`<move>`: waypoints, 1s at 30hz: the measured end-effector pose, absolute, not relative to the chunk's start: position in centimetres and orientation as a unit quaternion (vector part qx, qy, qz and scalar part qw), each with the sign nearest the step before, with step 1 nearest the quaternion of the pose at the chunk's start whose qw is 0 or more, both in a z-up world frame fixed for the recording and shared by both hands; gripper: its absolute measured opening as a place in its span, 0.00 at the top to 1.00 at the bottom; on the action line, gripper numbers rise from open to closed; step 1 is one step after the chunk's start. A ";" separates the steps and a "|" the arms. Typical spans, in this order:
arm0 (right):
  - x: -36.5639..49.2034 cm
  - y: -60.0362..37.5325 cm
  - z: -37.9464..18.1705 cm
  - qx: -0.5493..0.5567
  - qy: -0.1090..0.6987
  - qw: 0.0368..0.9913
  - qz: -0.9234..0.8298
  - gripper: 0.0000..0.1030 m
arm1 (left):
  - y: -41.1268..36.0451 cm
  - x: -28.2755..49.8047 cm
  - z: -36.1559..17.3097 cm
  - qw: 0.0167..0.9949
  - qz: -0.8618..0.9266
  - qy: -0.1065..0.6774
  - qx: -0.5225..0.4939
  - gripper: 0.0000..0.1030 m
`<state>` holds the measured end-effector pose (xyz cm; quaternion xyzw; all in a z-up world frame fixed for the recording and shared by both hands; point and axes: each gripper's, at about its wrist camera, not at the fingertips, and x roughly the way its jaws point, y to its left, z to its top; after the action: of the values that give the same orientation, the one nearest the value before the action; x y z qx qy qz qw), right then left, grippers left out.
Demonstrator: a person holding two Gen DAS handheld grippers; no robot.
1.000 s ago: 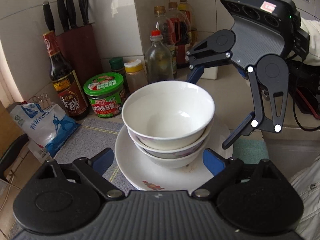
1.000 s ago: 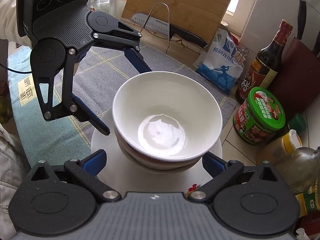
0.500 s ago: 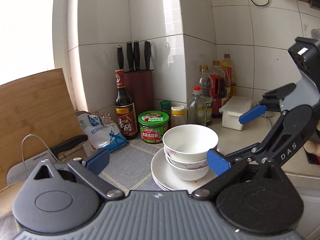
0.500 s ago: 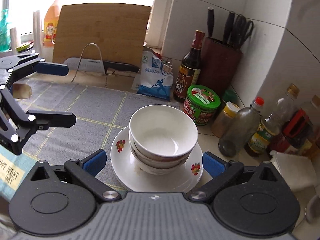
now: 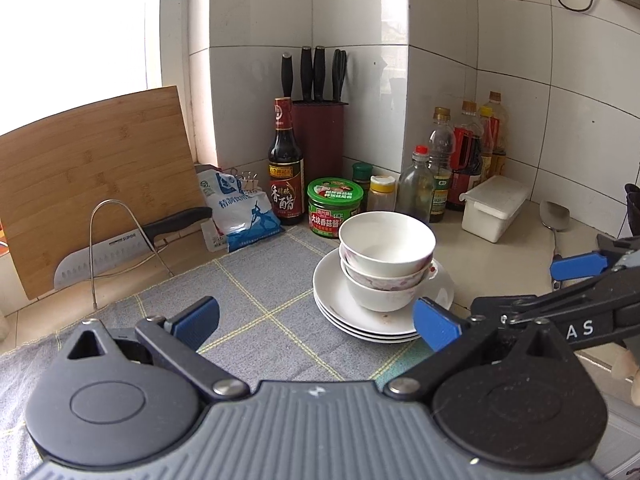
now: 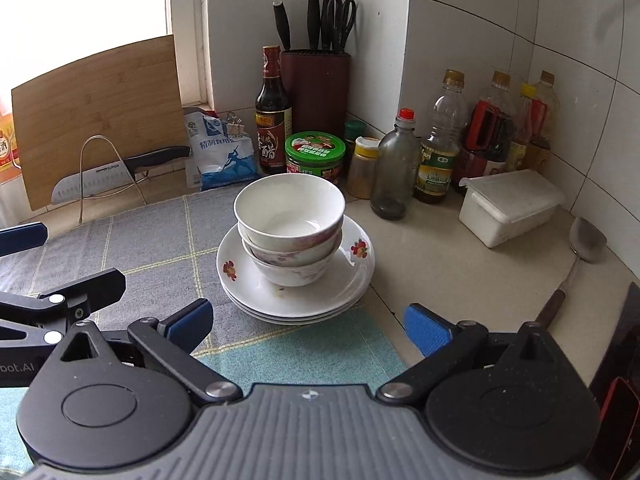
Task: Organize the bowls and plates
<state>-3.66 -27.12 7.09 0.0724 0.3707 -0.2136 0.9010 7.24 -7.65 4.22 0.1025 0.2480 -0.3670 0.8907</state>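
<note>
Three nested white ceramic bowls [image 6: 289,224] sit on a stack of white flower-printed plates [image 6: 352,276], at the edge of a grey checked cloth [image 6: 160,248] beside a green-lidded jar [image 6: 315,153]. The left gripper [image 5: 316,322] and right gripper [image 6: 306,326] hover near, both spread wide and empty.

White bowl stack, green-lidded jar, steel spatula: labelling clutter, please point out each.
White bowl stack [image 6: 289,204]: right wrist view, top bowl's rim.
Green-lidded jar [image 6: 315,145]: right wrist view, lid.
Steel spatula [image 6: 587,239]: right wrist view, blade.
</note>
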 end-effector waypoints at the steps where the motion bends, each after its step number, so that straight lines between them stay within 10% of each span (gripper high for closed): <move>1: -3.8 -27.0 7.2 0.073 0.369 0.901 -0.215 0.00 | -7.5 7.2 4.3 0.891 -0.366 0.250 0.099 0.00; 30: -3.2 -26.3 7.6 0.059 0.369 0.897 -0.235 0.00 | -7.7 7.3 5.0 0.894 -0.340 0.273 0.102 0.00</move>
<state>-3.22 -26.28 7.60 0.0593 0.3690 -0.2346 0.8974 7.28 -7.66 4.99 0.1021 0.2734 -0.3398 0.8941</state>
